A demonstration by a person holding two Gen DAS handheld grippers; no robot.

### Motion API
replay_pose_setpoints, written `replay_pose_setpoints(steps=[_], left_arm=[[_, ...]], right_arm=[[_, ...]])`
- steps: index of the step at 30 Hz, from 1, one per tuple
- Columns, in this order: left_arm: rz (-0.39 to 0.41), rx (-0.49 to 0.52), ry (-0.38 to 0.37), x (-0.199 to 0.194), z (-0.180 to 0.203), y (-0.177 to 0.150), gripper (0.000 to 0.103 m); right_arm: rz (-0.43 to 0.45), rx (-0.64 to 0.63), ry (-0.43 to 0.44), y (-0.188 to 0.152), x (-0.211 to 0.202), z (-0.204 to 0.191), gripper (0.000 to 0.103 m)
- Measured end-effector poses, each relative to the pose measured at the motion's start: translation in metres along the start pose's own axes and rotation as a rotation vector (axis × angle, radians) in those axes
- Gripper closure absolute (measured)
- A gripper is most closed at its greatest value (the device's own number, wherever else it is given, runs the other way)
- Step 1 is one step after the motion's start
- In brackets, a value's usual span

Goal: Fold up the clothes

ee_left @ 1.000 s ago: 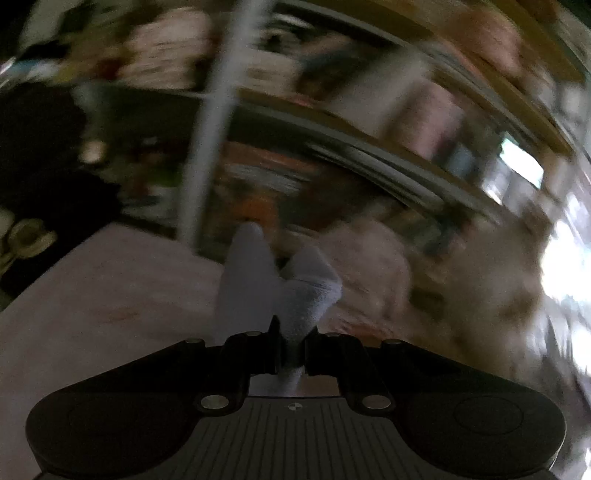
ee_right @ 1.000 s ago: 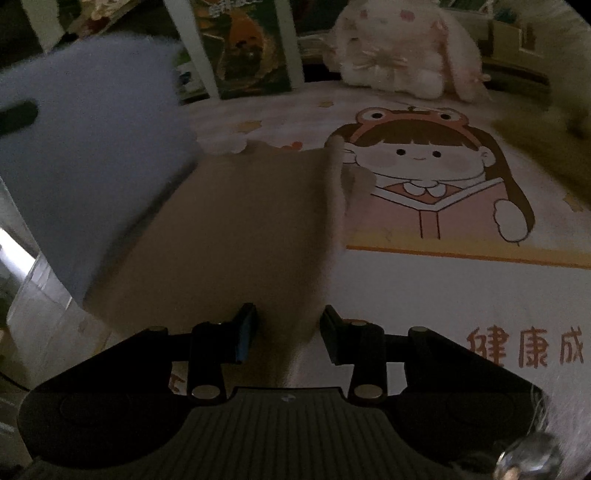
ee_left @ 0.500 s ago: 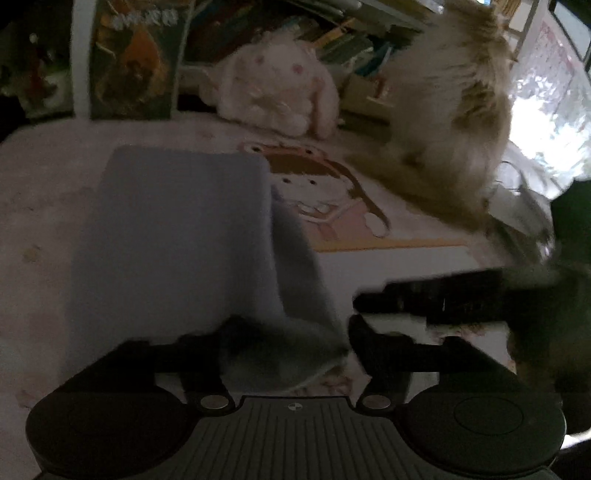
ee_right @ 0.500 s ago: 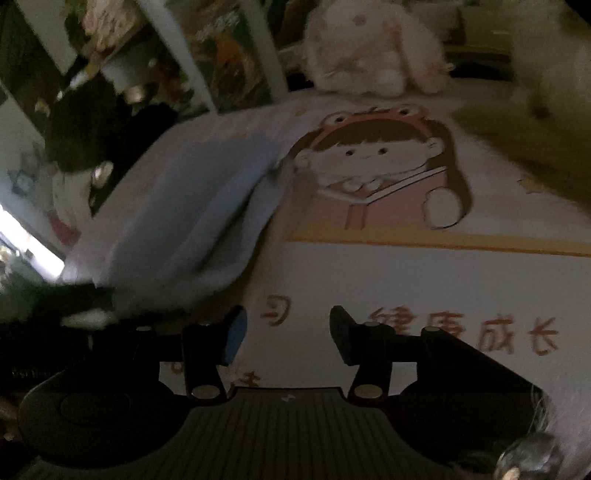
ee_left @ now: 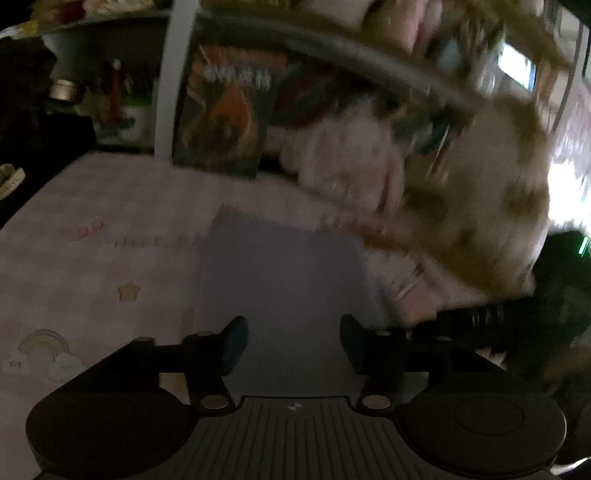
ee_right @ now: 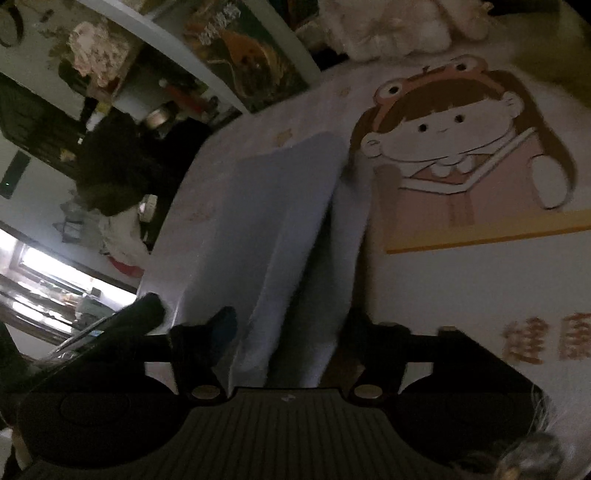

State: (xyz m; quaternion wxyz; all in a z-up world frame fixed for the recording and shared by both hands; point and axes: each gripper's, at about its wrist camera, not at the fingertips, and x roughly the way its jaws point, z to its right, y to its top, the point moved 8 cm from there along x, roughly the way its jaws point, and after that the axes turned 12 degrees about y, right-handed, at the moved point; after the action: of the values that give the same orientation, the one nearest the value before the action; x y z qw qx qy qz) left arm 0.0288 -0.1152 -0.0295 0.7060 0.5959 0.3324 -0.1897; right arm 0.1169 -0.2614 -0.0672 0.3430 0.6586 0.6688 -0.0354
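Observation:
A pale blue-grey cloth [ee_left: 284, 273] lies flat on the printed mat [ee_left: 110, 258]. My left gripper [ee_left: 291, 339] hangs low over its near end; the jaws stand apart and are closing, with the cloth under and between them and the pads not pressing on it. In the right wrist view the same cloth [ee_right: 266, 214] lies folded lengthwise with a raised ridge. My right gripper [ee_right: 288, 328] straddles its near end, jaws closing and the pads clear of the fabric. A black finger [ee_left: 476, 317] of the right gripper shows beside the cloth in the left wrist view.
A cartoon girl print [ee_right: 443, 147] fills the mat right of the cloth. A white plush rabbit [ee_right: 399, 22] and a picture book [ee_left: 221, 122] stand at the back by a white shelf post [ee_left: 173, 74]. Something brown and furry [ee_left: 480, 221], blurred, is at the right. The table edge [ee_right: 162, 236] runs along the left.
The left gripper, a second ago shut on the lifted cloth, has let go and sunk over it; the cloth now lies flat. The right gripper has moved left to straddle the cloth's fold.

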Motion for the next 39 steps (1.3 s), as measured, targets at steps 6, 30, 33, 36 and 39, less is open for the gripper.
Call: replay_pose_setpoints(steps=[6, 30, 33, 36, 39], left_arm=[[-0.033, 0.032, 0.011, 0.009, 0.003, -0.010, 0.060], [-0.072, 0.046, -0.018, 0.013, -0.002, -0.007, 0.053], [-0.080, 0.026, -0.034, 0.014, -0.004, -0.008, 0.053], [-0.074, 0.058, -0.033, 0.014, 0.001, -0.009, 0.053], [-0.053, 0.101, -0.009, 0.007, 0.003, -0.006, 0.051]], right_arm=[[0.061, -0.464, -0.023, -0.011, -0.013, -0.062, 0.089], [0.090, -0.332, -0.056, 0.000, -0.012, -0.037, 0.088], [0.088, -0.388, -0.097, -0.006, -0.013, -0.038, 0.088], [0.032, -0.247, -0.165, -0.008, 0.005, -0.003, 0.087], [0.028, -0.223, -0.165, -0.008, 0.004, -0.001, 0.085]])
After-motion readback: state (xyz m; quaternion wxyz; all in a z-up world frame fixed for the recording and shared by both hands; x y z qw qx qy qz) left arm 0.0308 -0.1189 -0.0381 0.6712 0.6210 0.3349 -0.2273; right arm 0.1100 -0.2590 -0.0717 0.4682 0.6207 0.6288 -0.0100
